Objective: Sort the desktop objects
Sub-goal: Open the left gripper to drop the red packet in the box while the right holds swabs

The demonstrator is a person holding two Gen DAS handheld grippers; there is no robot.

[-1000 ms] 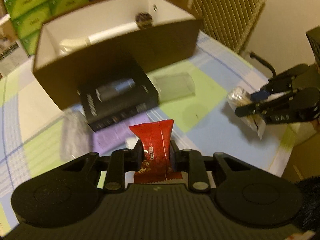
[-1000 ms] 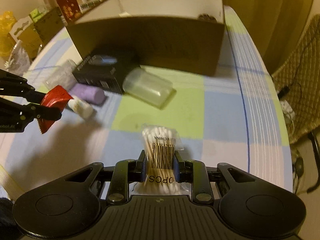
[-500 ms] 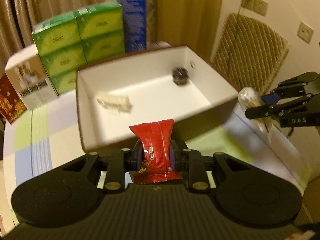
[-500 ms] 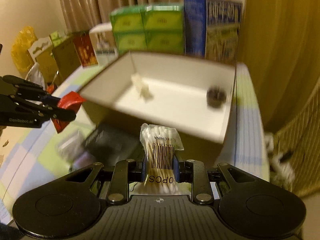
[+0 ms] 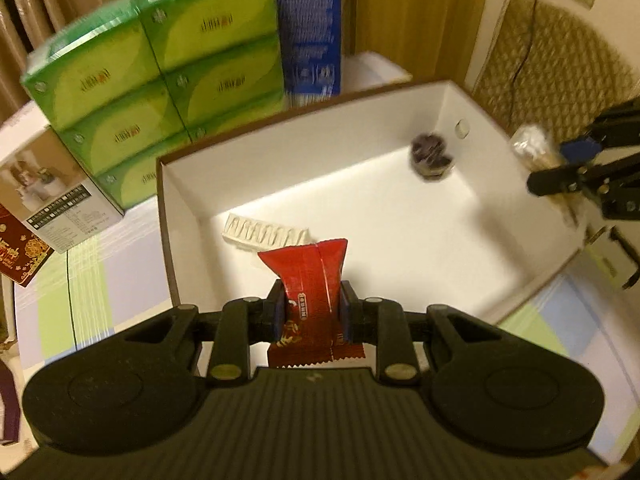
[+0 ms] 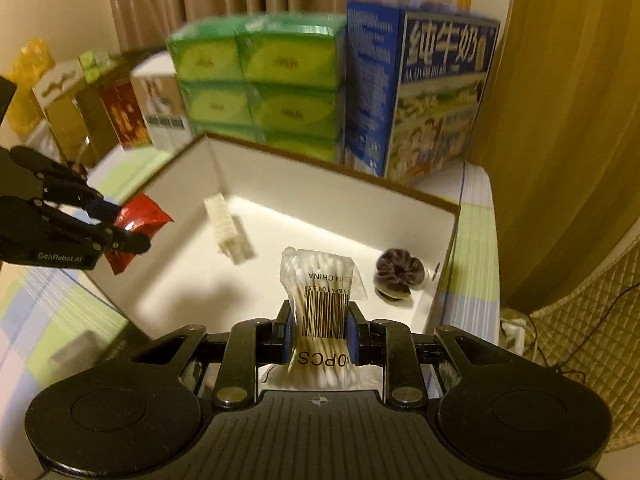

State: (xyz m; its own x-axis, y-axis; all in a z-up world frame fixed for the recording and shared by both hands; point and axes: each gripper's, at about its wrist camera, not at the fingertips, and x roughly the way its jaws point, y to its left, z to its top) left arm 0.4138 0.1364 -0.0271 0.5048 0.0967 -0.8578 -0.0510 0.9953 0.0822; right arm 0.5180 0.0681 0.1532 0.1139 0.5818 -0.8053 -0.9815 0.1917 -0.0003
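Observation:
My left gripper (image 5: 313,312) is shut on a red snack packet (image 5: 310,280) and hangs over the near left part of an open brown box with a white inside (image 5: 360,208). My right gripper (image 6: 319,334) is shut on a clear bag of cotton swabs (image 6: 320,292) above the box's near right side (image 6: 446,264). On the box floor lie a white ribbed plastic piece (image 5: 264,234) and a dark round scrunchie (image 5: 430,154). Each gripper shows in the other's view: the right gripper (image 5: 560,168) with its bag, the left gripper (image 6: 108,228) with the red packet (image 6: 138,226).
Stacked green tissue packs (image 5: 160,92) and a blue milk carton (image 6: 420,92) stand just behind the box. Smaller boxes (image 5: 44,200) sit at the left. The checked tablecloth (image 5: 88,280) lies around the box; a woven chair (image 5: 560,68) is at the right.
Both grippers have risen from the table in front of the box and moved forward over its open top, still holding the red packet and the swab bag. The items on the table passed out of view.

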